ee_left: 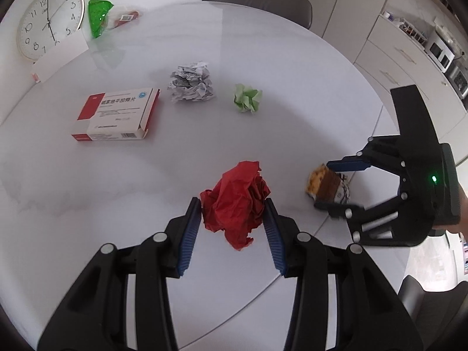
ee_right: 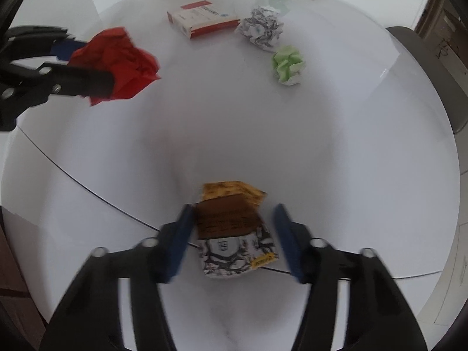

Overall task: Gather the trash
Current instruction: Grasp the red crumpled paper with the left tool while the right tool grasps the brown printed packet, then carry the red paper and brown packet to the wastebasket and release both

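Left wrist: left gripper [ee_left: 232, 215] clamped on red crumpled paper [ee_left: 235, 203], lifted off white table [ee_left: 292, 93]. Medicine box [ee_left: 117, 114], newsprint ball [ee_left: 191, 83] and green ball [ee_left: 247, 98] lie beyond.

Right wrist: right gripper [ee_right: 234, 237] half-closed astride snack wrapper [ee_right: 234, 228] lying on table; left pad touching, right pad apart.

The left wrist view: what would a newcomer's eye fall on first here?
First the crumpled red paper, bright against the white table and held between the pads of the left gripper. Next, at the right, the right gripper straddles a small brown and yellow packet. Further back lie a red and white box and two paper balls.
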The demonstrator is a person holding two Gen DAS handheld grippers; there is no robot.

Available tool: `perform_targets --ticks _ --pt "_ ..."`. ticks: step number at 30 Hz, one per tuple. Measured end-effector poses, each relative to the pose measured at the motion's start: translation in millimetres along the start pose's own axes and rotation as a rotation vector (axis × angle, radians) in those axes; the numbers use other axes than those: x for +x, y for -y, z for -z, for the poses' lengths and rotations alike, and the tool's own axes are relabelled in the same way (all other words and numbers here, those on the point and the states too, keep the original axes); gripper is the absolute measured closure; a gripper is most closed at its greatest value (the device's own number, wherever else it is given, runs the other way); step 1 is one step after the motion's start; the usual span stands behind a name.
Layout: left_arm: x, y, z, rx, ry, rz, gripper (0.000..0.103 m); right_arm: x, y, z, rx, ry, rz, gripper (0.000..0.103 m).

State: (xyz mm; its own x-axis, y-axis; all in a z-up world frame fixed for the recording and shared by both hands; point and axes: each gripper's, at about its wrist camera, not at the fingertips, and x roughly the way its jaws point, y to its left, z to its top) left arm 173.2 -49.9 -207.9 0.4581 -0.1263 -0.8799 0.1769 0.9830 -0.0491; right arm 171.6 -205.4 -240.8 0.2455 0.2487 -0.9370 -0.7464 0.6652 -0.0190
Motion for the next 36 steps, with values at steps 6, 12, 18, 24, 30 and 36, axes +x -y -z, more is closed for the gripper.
perform_targets --ticks 6,12,18,24,30,36 --pt "-17 14 11 0.043 0.01 0.026 0.06 -17 -2 17 0.124 0.035 -0.032 0.066" --pt "-47 62 39 0.161 0.013 0.114 0.06 -84 -6 82 0.463 0.188 -0.041 0.066" --pt "-67 138 81 0.347 -0.025 0.248 0.06 -138 -33 185 0.736 0.247 0.042 0.066" --pt "-68 233 136 0.554 -0.116 0.402 0.06 -154 -47 289 0.946 0.202 0.126 0.065" --pt "-35 312 191 0.677 -0.25 0.466 0.06 -137 -56 377 1.141 0.126 0.18 0.065" --pt "-2 358 226 0.751 -0.321 0.444 0.06 -125 -60 436 1.313 0.118 0.195 0.065"
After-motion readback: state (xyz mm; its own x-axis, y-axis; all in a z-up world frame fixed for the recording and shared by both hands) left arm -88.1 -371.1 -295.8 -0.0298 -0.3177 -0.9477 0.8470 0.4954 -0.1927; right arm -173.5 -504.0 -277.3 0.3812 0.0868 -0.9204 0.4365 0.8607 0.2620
